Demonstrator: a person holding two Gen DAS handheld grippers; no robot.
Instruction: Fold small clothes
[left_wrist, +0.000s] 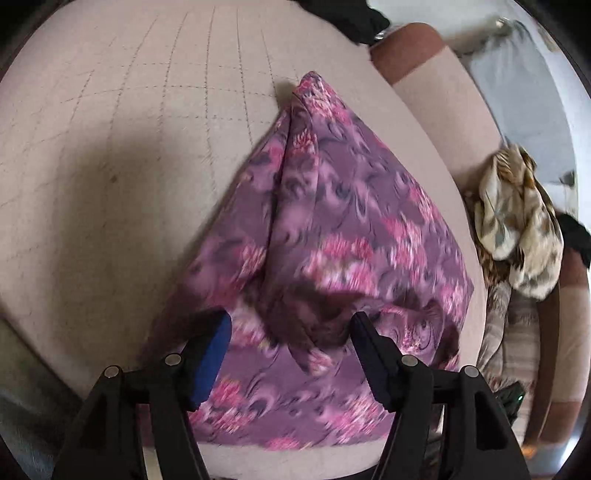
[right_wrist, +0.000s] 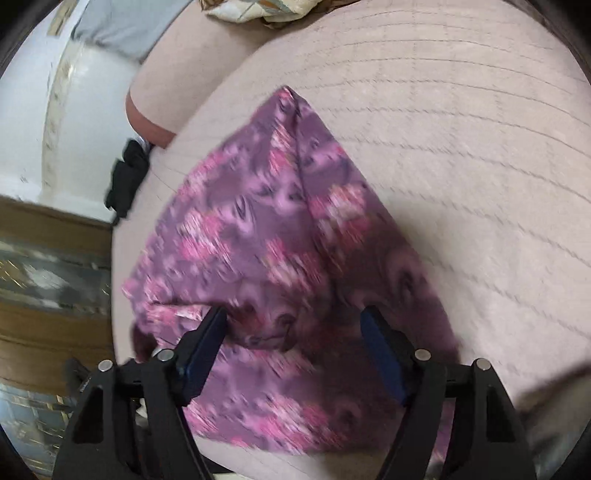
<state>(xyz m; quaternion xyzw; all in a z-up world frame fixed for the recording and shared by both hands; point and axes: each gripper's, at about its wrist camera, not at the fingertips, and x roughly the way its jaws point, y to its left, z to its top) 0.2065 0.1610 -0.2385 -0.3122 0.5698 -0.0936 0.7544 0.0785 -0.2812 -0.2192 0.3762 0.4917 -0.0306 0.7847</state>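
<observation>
A purple garment with pink flowers (left_wrist: 332, 206) lies folded on a beige quilted cushion (left_wrist: 129, 147), narrowing to a point at its far end. My left gripper (left_wrist: 291, 321) hovers over the garment's near edge, jaws wide apart, blue pads clear of the cloth. In the right wrist view the same garment (right_wrist: 258, 221) lies on the cushion (right_wrist: 461, 147), with a rumpled fold near my right gripper (right_wrist: 295, 314). That gripper is also open above the cloth, with nothing pressed between its pads. Both views are motion-blurred.
A heap of cream and brown patterned clothes (left_wrist: 517, 221) lies to the right beside the cushion. A dark item (left_wrist: 351, 14) sits at the far edge by the armrest (left_wrist: 424, 74). In the right wrist view a black object (right_wrist: 127, 177) hangs at the cushion's left edge above a wooden floor (right_wrist: 48, 229).
</observation>
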